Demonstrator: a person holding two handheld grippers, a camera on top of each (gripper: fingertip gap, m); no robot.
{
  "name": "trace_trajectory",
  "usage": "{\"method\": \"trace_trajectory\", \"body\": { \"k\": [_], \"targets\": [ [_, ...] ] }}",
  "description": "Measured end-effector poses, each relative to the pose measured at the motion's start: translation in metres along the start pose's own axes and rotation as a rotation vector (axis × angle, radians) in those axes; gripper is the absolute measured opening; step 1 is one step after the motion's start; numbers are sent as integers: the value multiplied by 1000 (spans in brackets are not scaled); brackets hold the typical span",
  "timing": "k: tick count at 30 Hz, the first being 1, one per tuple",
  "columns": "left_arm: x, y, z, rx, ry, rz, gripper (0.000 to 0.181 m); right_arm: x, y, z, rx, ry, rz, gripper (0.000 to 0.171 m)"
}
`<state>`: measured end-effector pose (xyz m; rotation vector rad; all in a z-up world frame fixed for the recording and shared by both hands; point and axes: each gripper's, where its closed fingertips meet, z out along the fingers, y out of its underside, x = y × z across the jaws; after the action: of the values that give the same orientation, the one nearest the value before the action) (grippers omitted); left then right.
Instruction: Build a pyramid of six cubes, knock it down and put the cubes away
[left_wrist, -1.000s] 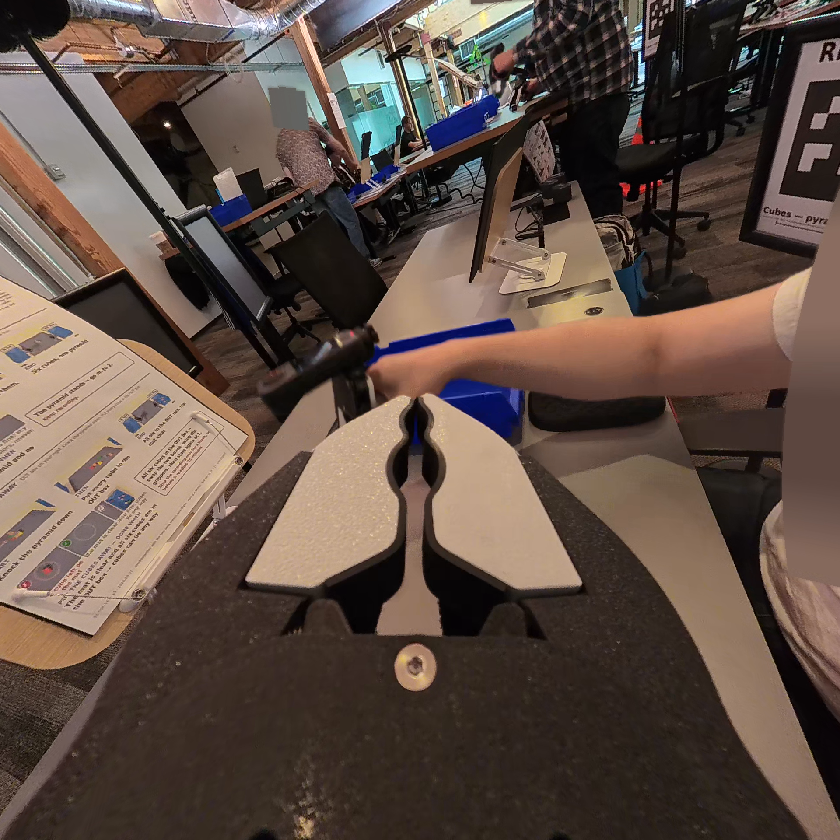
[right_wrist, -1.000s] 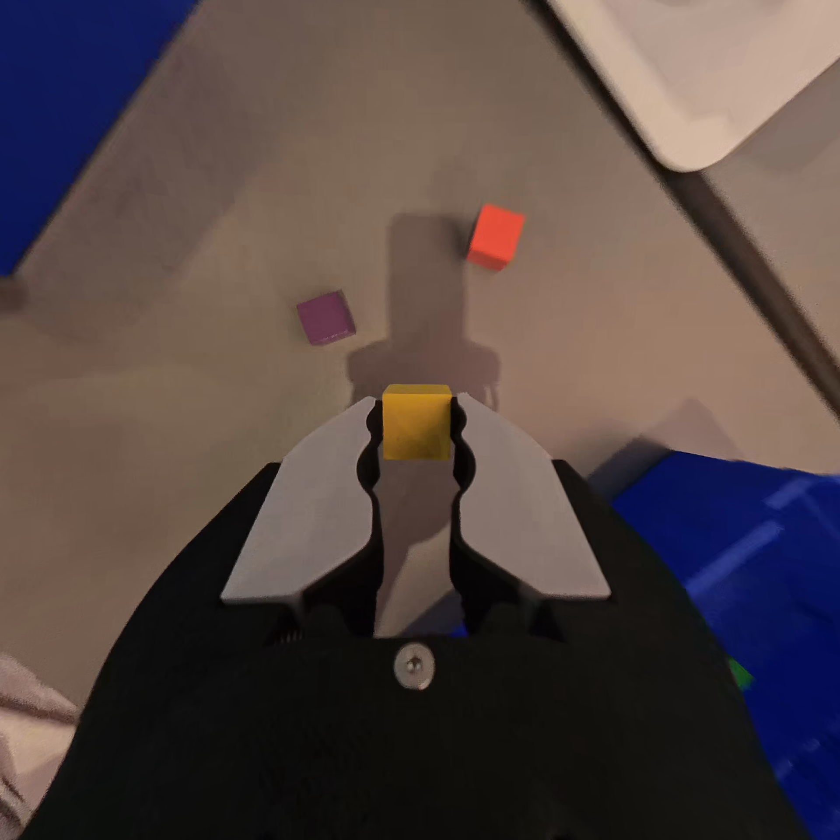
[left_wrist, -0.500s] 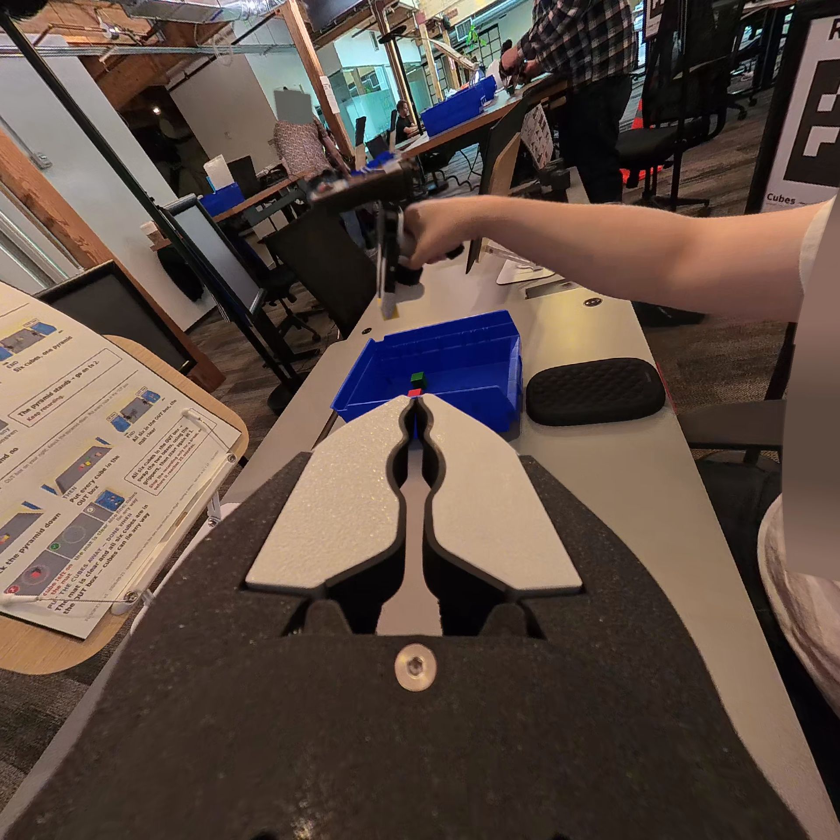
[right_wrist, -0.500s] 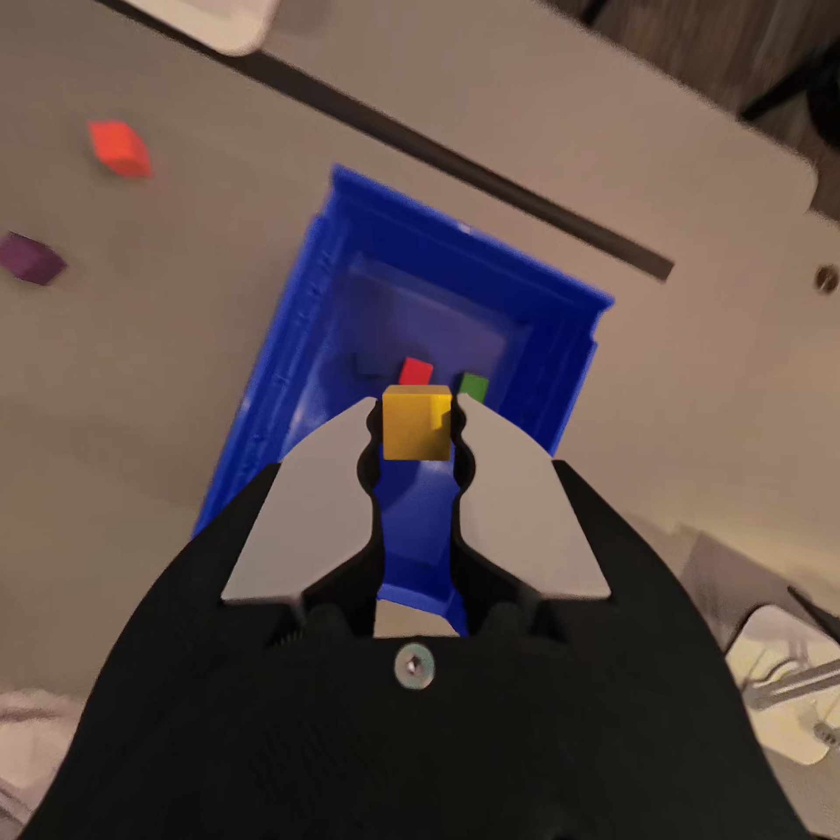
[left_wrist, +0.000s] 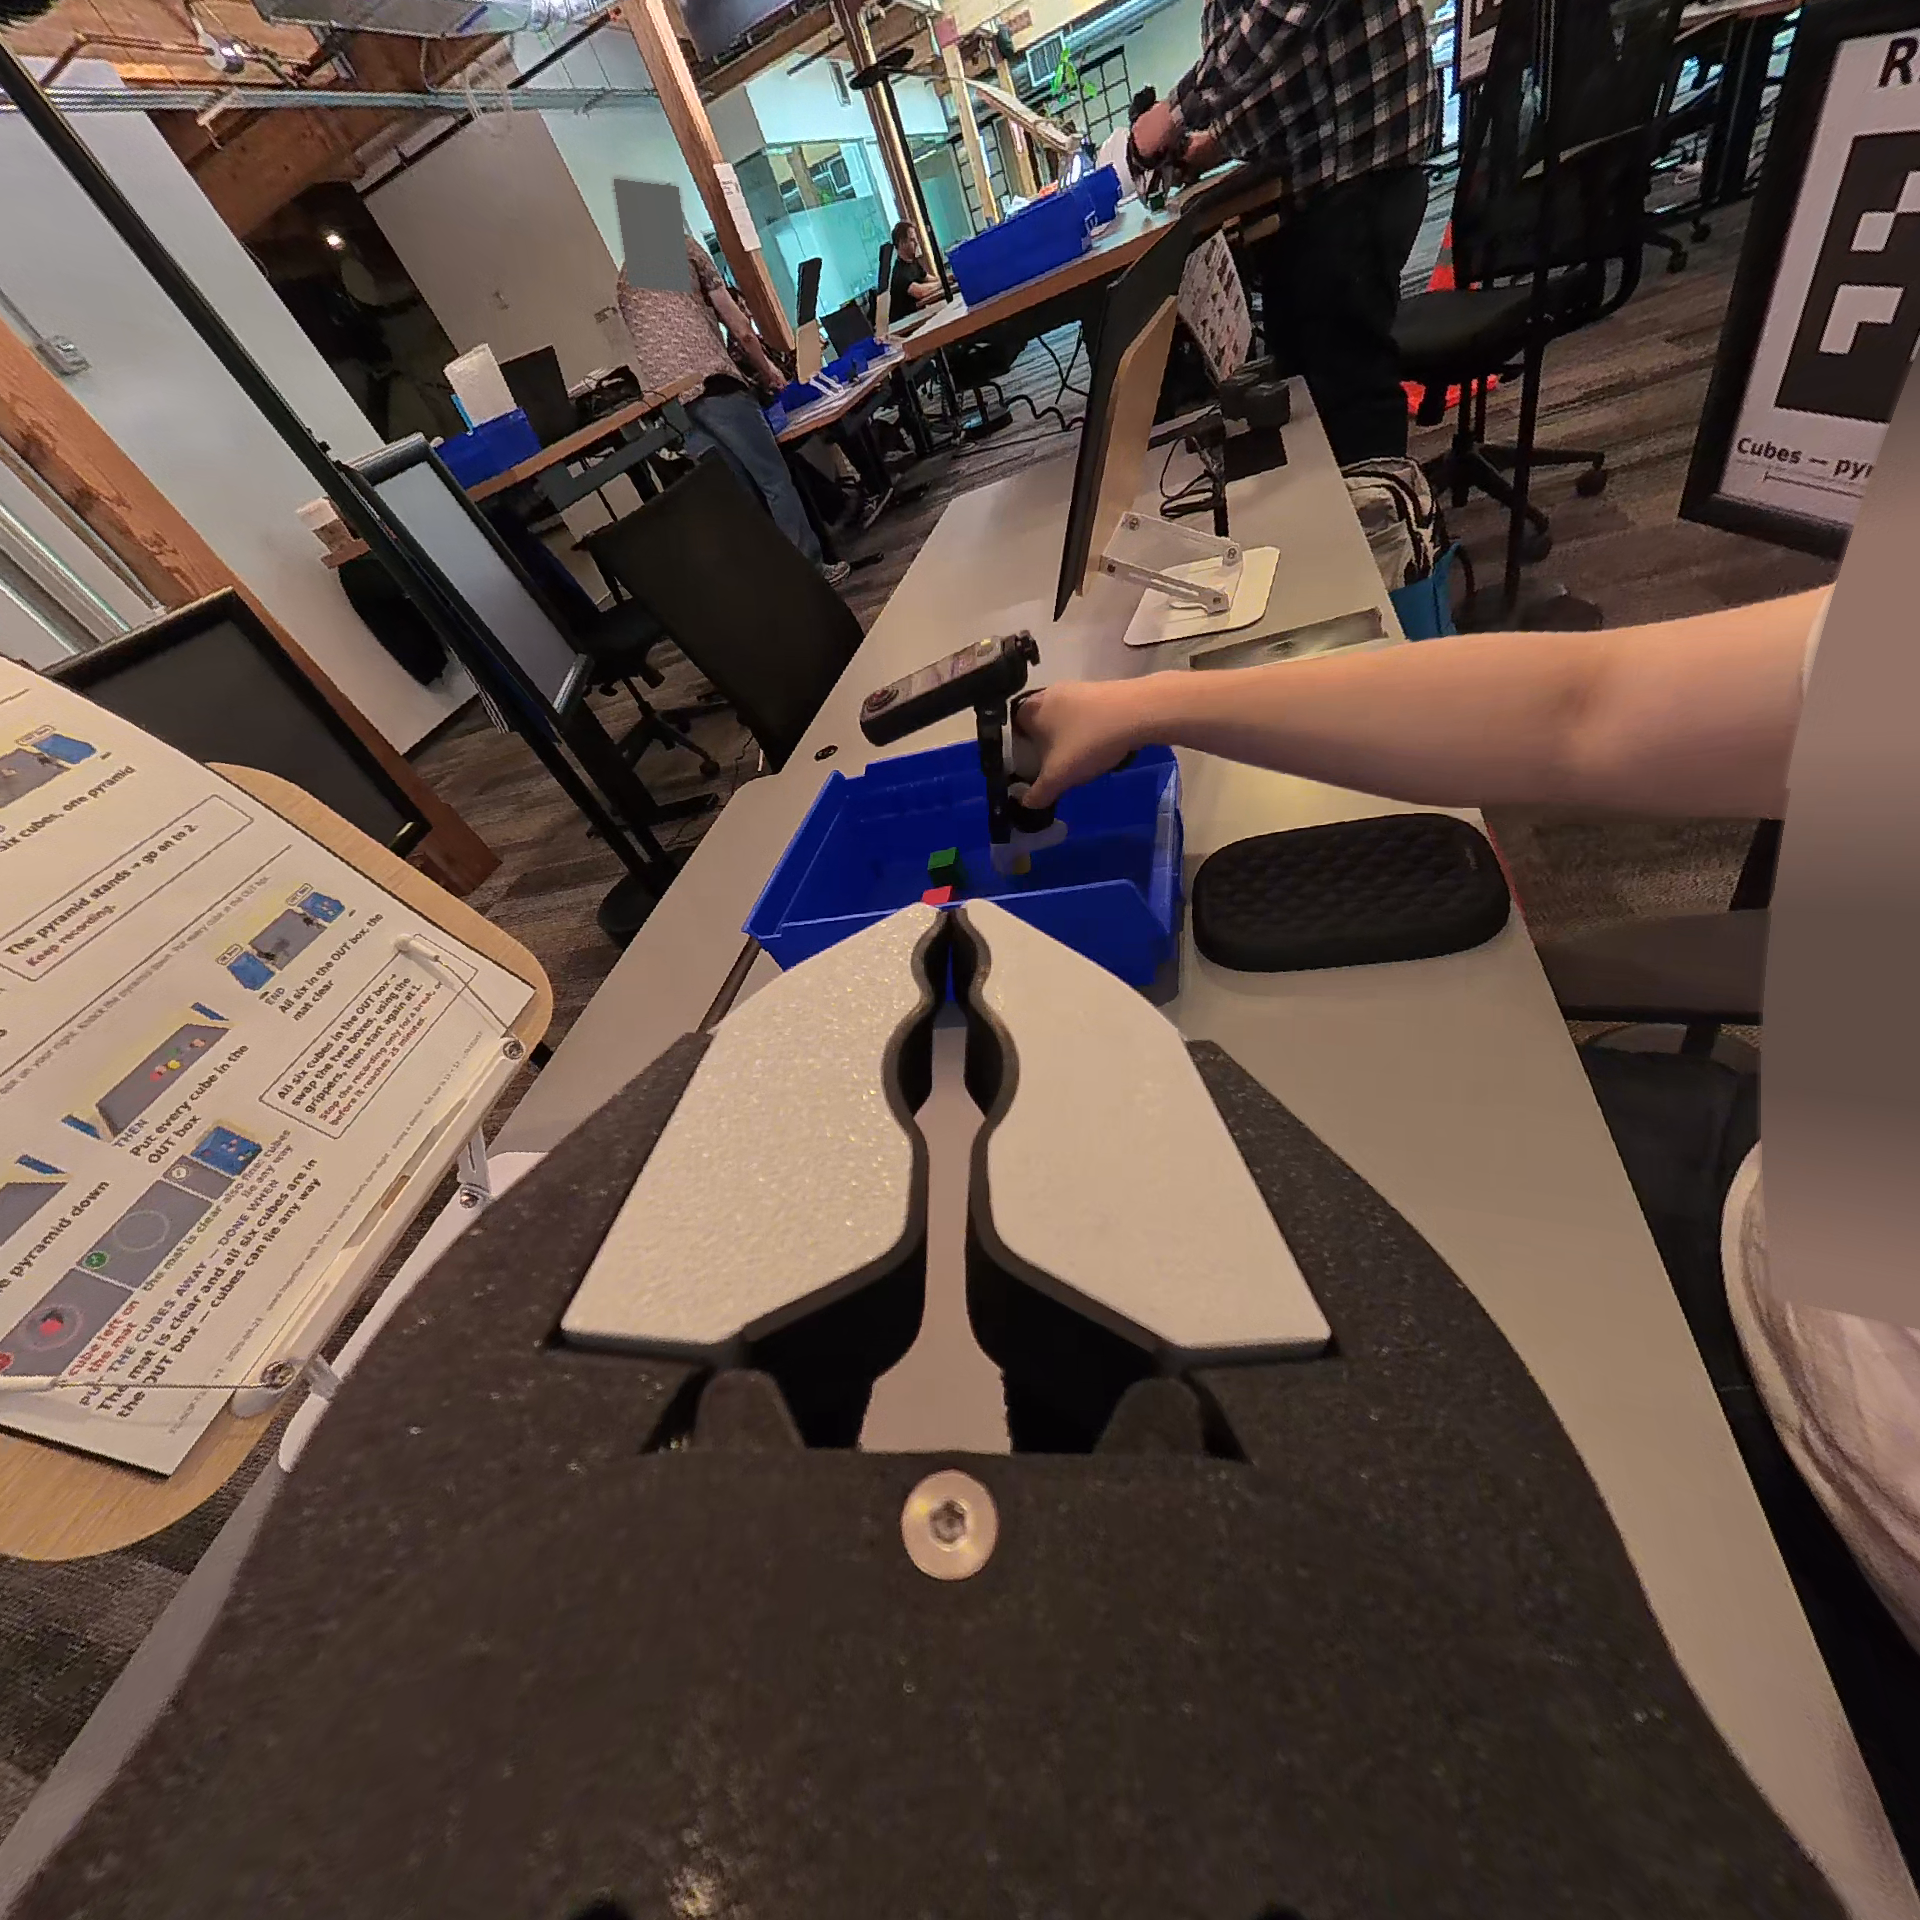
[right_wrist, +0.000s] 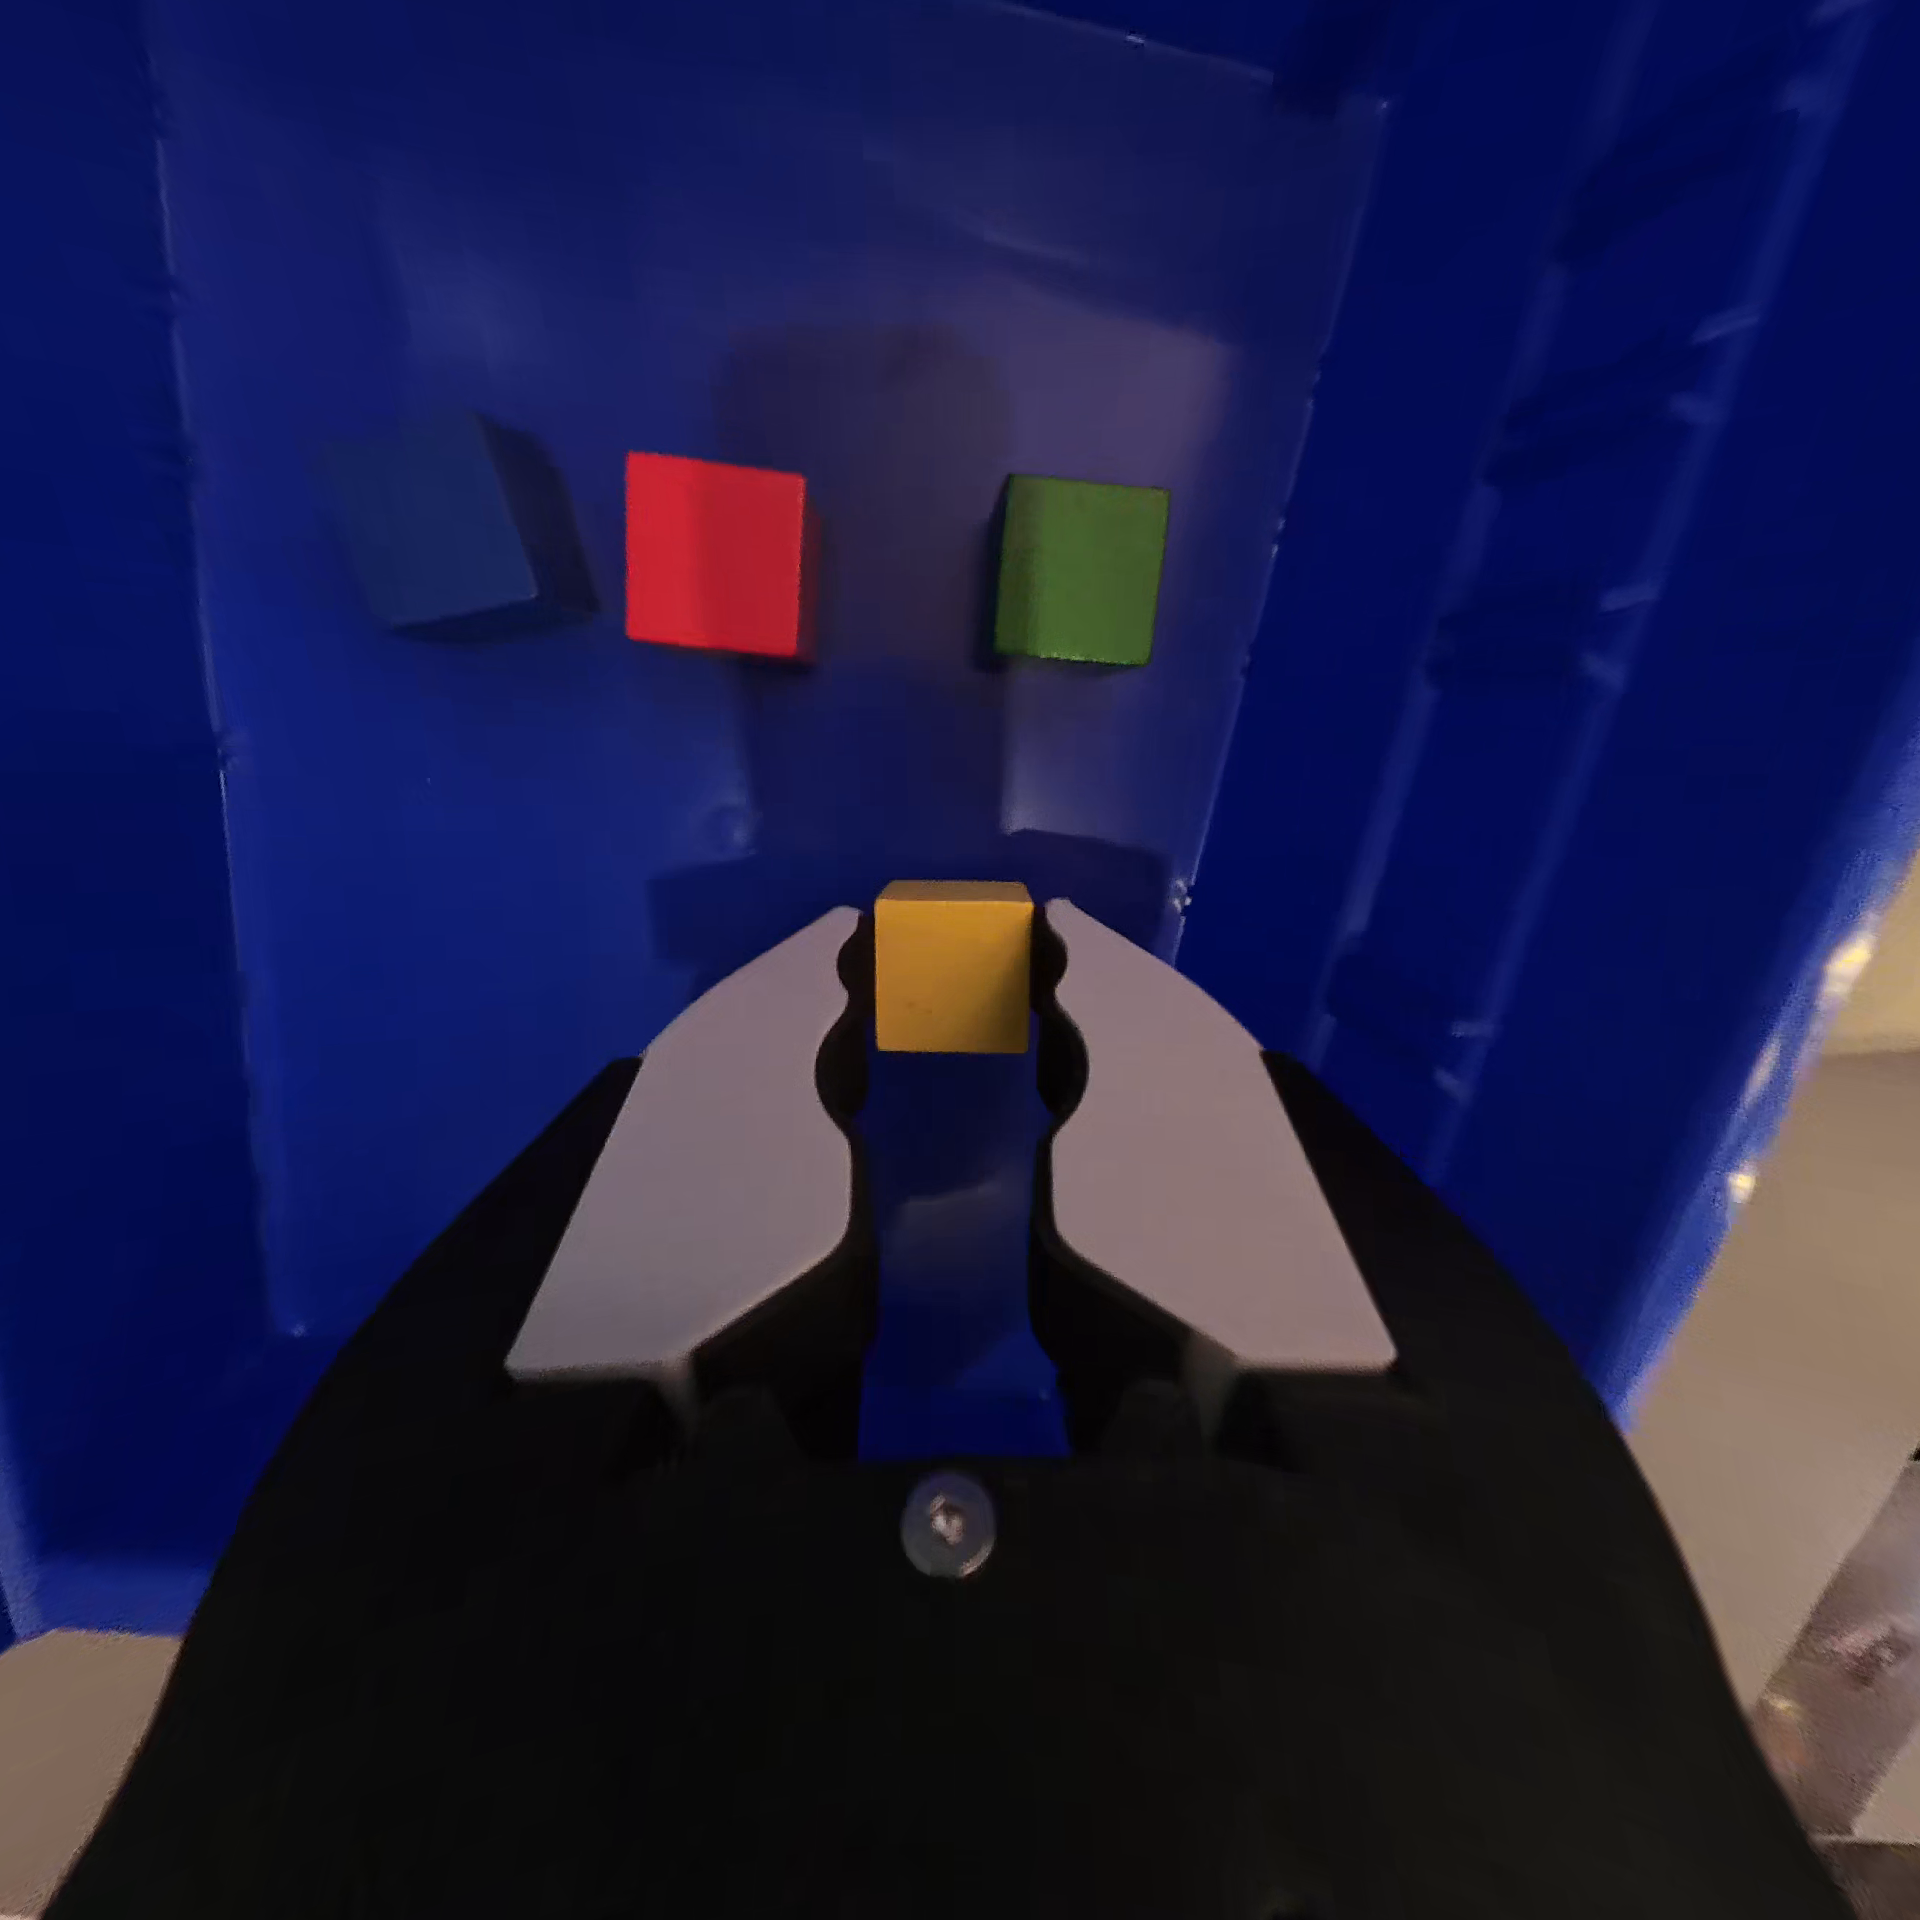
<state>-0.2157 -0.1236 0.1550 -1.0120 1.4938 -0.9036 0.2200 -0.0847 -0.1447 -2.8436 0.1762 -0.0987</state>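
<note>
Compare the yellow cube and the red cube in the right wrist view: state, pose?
The yellow cube is clamped at the tips of the right hand-held gripper, above the floor of the blue bin; the red cube lies free on that floor. Yellow sits square to the camera; red slightly turned. Both are plain, similar-looking cubes.

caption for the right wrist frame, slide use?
Right gripper holds a yellow cube over the blue bin, above blue, red and green cubes inside.

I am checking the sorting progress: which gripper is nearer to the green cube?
Right. The right gripper is inside the blue bin, just above the green cube; the left gripper is outside.
</note>
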Motion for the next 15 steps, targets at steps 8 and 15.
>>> {"method": "trace_trajectory", "body": {
  "k": [8, 15],
  "targets": [
    [-1, -4, -7, 15, -12, 9, 0, -5, -16, -36, 86, 102, -40, 44],
    [-4, -4, -9, 16, -28, 12, 0, -215, -97, -170, 557, -232, -531, 42]
  ]
}}
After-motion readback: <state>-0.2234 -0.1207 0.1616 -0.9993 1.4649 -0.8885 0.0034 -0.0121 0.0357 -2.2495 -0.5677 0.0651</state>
